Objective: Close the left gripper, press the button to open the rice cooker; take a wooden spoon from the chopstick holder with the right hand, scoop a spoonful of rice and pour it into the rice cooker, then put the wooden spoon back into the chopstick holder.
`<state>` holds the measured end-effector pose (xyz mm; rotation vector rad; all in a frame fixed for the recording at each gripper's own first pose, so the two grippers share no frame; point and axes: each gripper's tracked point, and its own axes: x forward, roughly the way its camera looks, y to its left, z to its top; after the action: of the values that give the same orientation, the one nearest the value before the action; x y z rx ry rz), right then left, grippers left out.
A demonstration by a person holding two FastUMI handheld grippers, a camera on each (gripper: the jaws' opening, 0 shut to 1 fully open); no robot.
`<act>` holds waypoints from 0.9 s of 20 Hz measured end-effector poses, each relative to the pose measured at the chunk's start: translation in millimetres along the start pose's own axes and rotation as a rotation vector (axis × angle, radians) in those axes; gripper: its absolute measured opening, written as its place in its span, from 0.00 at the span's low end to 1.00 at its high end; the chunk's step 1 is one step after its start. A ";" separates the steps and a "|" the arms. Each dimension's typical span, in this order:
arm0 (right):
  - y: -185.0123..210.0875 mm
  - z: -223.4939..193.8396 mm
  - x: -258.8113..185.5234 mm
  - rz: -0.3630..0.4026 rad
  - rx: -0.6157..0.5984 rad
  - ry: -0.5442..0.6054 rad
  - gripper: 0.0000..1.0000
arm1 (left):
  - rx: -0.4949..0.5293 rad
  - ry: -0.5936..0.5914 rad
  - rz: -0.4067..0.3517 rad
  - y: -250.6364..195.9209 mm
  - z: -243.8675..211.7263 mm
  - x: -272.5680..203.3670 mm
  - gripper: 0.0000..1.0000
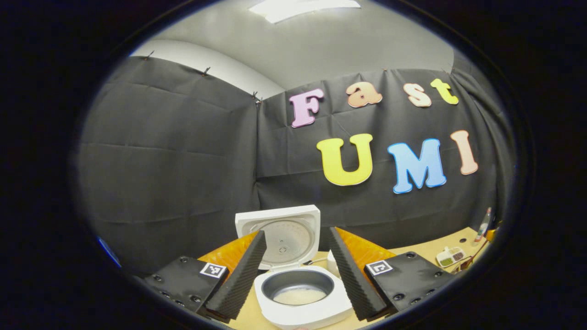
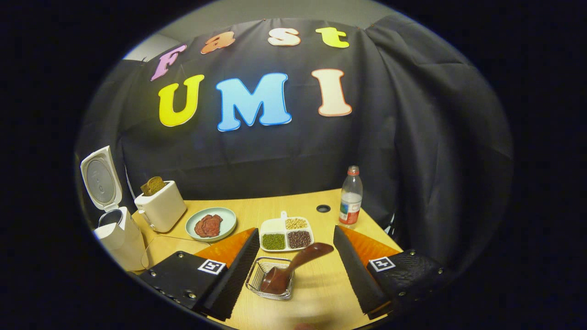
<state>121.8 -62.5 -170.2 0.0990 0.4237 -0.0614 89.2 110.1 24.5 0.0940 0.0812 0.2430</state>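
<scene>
Desk [image 2: 321, 284] of pale wood grain carries everything. Rice cooker [image 1: 300, 293], white glossy plastic, stands at the left edge with its lid up; rice shows in the grey inner pot. Chopstick holder [image 2: 269, 284], a small wire basket near the front edge, holds the wooden spoon [image 2: 293, 268] bowl-down, handle leaning up and right. Spoon looks light, rigid, smooth, probably slippery; grip mid-handle. Left gripper [image 1: 293, 279] and right gripper [image 2: 296, 275]: jaws apart, empty, ridged foam faces.

You get even, fairly dim light from the ceiling panel [image 1: 302, 7] straight above the rice cooker [image 1: 298, 270]. Shadows beside the cooker are soft; edges bend and darken, focus holds centrally.
</scene>
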 end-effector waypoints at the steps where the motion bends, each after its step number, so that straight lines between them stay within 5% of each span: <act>1: -1.6 10.2 -8.6 -0.001 -0.018 -0.023 0.98 | -0.002 0.000 0.000 1.1 1.8 5.7 0.92; 7: 10.9 37.9 -54.3 0.001 -0.052 -0.127 0.98 | -0.006 -0.019 0.007 12.9 27.4 48.9 0.92; 9: 13.5 40.0 -65.2 0.006 -0.068 -0.147 0.98 | 0.001 -0.035 0.019 18.8 39.7 64.2 0.99; 10: 14.3 39.8 -68.9 0.005 -0.078 -0.153 0.98 | 0.007 -0.042 0.033 24.2 44.5 72.8 0.92; 15: 13.9 33.6 -81.6 -0.008 -0.097 -0.142 0.98 | 0.003 0.009 0.065 39.4 48.0 127.4 0.91; 18: 5.8 28.5 -85.8 -0.030 -0.095 -0.131 0.98 | -0.010 0.050 0.070 47.0 39.1 159.0 0.99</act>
<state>55.8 -56.5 -108.4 -0.0047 0.2965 -0.0763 235.5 191.1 57.3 0.0810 0.1261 0.3154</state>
